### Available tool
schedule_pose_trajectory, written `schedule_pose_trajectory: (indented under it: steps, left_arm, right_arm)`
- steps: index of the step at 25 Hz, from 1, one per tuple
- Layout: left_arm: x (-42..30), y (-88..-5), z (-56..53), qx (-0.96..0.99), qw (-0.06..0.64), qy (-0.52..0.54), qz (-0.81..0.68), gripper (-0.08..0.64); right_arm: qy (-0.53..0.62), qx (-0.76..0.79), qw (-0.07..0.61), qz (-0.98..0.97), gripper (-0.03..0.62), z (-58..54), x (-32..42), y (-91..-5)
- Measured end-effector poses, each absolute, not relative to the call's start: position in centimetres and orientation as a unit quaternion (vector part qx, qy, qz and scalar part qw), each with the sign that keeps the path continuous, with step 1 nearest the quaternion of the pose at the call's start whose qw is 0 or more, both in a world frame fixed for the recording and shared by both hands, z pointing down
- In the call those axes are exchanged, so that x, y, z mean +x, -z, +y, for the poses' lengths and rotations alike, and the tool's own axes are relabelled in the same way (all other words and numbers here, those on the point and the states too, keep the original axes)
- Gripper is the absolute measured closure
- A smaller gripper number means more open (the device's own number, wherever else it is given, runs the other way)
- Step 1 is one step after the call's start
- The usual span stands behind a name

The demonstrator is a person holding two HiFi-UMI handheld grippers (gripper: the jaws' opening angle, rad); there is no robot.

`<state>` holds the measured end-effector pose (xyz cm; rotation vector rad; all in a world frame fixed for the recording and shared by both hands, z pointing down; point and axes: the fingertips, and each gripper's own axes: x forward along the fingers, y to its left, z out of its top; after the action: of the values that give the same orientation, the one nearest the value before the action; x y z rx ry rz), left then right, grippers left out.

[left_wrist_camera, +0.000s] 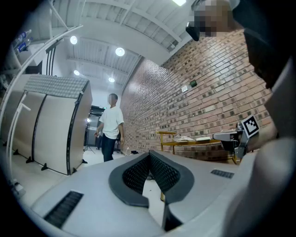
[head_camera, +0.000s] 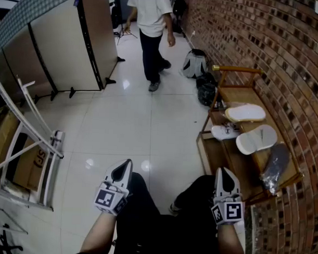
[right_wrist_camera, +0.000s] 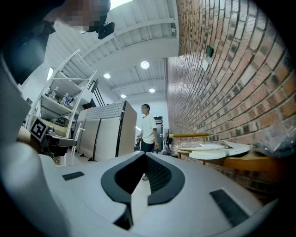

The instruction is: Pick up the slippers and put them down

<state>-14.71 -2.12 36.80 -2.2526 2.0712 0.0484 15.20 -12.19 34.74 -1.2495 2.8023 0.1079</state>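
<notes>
The slippers [head_camera: 256,139] are white. The table [head_camera: 243,94] under them is orange-brown wood. The brick wall [head_camera: 286,50] is red and brown, with thin pale lines between the bricks. The floor [head_camera: 128,123] is shiny white. The left gripper [head_camera: 125,167] and the right gripper [head_camera: 223,173] are pale grey with black pads, and each has a cube with black and white squares. The person [head_camera: 150,14] wears a white shirt and dark trousers.
</notes>
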Motion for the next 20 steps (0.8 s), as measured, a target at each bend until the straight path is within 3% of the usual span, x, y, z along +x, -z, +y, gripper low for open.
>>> schedule_pose_trajectory:
  steps: [20]
  left_arm:
    - [-1.6, -36.8, -9.8, -0.822, 0.036, -0.025, 0.568, 0.56]
  right_arm:
    - [-0.031, -0.498, 0.017, 0.867, 0.583, -10.2, 27.7, -35.6]
